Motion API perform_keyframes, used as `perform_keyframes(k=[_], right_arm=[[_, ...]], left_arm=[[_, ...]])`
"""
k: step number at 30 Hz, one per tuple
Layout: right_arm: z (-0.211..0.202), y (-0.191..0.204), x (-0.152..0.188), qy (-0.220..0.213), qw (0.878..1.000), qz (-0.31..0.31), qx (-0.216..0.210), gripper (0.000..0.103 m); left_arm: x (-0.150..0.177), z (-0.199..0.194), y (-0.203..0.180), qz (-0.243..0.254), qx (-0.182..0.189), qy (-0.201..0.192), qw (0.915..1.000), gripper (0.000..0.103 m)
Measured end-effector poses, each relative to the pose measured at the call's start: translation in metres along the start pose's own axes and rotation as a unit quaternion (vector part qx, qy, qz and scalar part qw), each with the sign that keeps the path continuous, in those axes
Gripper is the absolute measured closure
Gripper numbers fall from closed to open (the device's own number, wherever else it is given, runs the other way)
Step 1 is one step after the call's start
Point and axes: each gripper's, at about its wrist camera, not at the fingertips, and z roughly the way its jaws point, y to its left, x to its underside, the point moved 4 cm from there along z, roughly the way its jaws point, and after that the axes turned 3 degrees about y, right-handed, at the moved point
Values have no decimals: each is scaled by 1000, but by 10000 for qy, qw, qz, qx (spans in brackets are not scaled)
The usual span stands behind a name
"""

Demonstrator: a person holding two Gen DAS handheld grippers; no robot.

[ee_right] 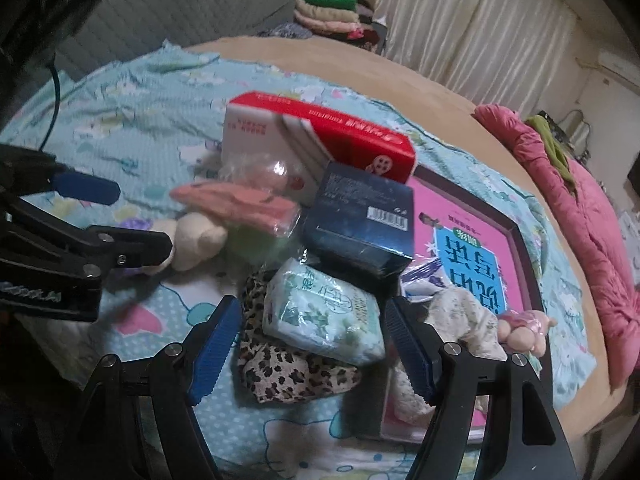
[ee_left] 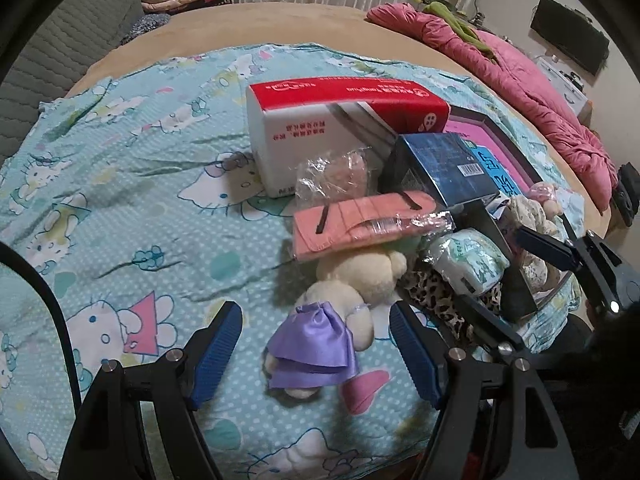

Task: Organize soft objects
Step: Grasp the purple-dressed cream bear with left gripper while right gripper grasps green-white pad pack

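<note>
A cream plush bear in a purple skirt lies on the blue cartoon sheet. My left gripper is open with its blue pads on either side of the bear. A pink packet in plastic rests on the bear's head. My right gripper is open around a pale green tissue pack, which lies on a leopard-print cloth. The left gripper also shows at the left of the right wrist view.
A red and white box, a dark blue box and a pink book lie behind the pile. A floral cloth and a small pink toy lie at right. A pink quilt lies far right.
</note>
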Motion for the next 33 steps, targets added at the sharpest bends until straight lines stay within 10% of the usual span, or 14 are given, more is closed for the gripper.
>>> perform_keyframes(k=[6,18,23,33], right_arm=[[8,-14,-2,23,9994,280,-182,46],[14,3,2,58,9997,-244,29,49],[16,8,2,126,9990,-290,-304,83],[-1,-22,1,-131,9912,692,-1123,88]], left_arm=[[-1,6,2,-22,85,30,10000,27],[-2,21,3,-66,167,164,9997,27],[-4,25,3,-93,283,135,9995,28],[-4,30,0,-110,569,92,9983,62]])
